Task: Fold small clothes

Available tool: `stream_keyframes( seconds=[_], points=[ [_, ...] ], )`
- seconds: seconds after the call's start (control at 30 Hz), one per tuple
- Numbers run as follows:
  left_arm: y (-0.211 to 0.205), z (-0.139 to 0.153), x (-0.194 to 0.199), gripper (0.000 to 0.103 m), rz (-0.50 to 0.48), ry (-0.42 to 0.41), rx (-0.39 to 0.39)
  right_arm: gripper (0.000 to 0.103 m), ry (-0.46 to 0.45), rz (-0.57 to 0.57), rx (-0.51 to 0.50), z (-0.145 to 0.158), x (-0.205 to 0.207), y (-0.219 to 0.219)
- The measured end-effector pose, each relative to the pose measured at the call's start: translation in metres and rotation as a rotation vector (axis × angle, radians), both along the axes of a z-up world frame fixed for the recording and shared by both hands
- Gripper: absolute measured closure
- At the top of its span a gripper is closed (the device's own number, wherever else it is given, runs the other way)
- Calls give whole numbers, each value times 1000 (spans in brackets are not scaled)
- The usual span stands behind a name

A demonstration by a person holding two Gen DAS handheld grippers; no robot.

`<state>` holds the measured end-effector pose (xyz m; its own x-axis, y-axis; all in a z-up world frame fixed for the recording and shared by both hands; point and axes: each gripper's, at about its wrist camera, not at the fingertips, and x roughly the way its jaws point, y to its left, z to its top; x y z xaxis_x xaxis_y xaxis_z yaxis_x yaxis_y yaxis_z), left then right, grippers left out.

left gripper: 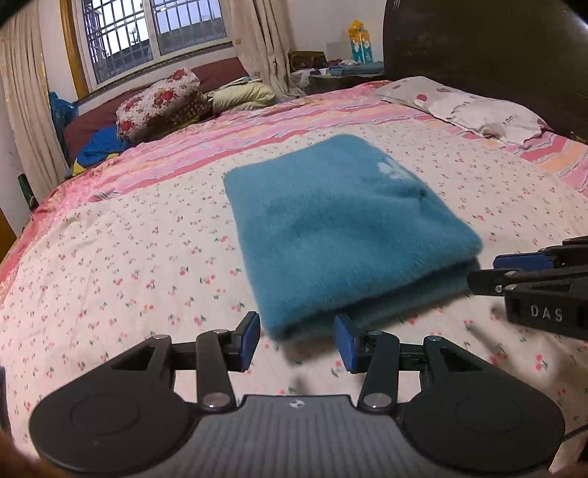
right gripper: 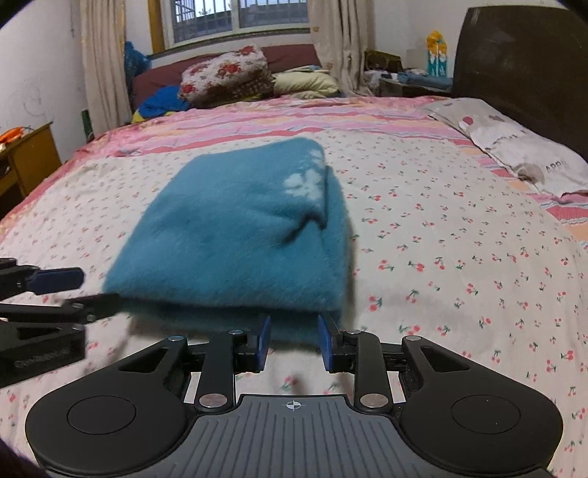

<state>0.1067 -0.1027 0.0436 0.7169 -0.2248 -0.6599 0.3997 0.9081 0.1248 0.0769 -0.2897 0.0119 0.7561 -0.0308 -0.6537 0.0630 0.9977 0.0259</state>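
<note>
The folded blue cloth (left gripper: pixel 341 235) lies flat on the bed (left gripper: pixel 128 257), and the left tool (left gripper: pixel 297 340) and right tool (right gripper: pixel 294 342) sit just before its near edge, both open and holding nothing

A folded blue garment (left gripper: pixel 341 224) lies flat at the middle of a cherry-print bedspread (left gripper: pixel 121 264). At six o'clock the left gripper (left gripper: pixel 297 340) has its blue pads (left gripper: pixel 250 340) parted, with the garment's near edge just past them and nothing pressed between. At three o'clock the right gripper (left gripper: pixel 488 272) reaches in from the side, its tips just beside the garment's near right corner. A pale pillow (left gripper: pixel 466 106) rests at two o'clock against a dark headboard (left gripper: pixel 477 44). A floral cushion (left gripper: pixel 158 103) sits at eleven o'clock beneath a barred window (left gripper: pixel 154 33).
</note>
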Motion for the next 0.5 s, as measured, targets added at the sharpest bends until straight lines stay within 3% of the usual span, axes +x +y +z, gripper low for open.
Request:
stream_keyframes(
  seconds=[0.5],
  points=[
    [14, 3, -36, 52, 7, 4, -33, 69, -9, 13, -5, -3, -42, 30]
  ],
)
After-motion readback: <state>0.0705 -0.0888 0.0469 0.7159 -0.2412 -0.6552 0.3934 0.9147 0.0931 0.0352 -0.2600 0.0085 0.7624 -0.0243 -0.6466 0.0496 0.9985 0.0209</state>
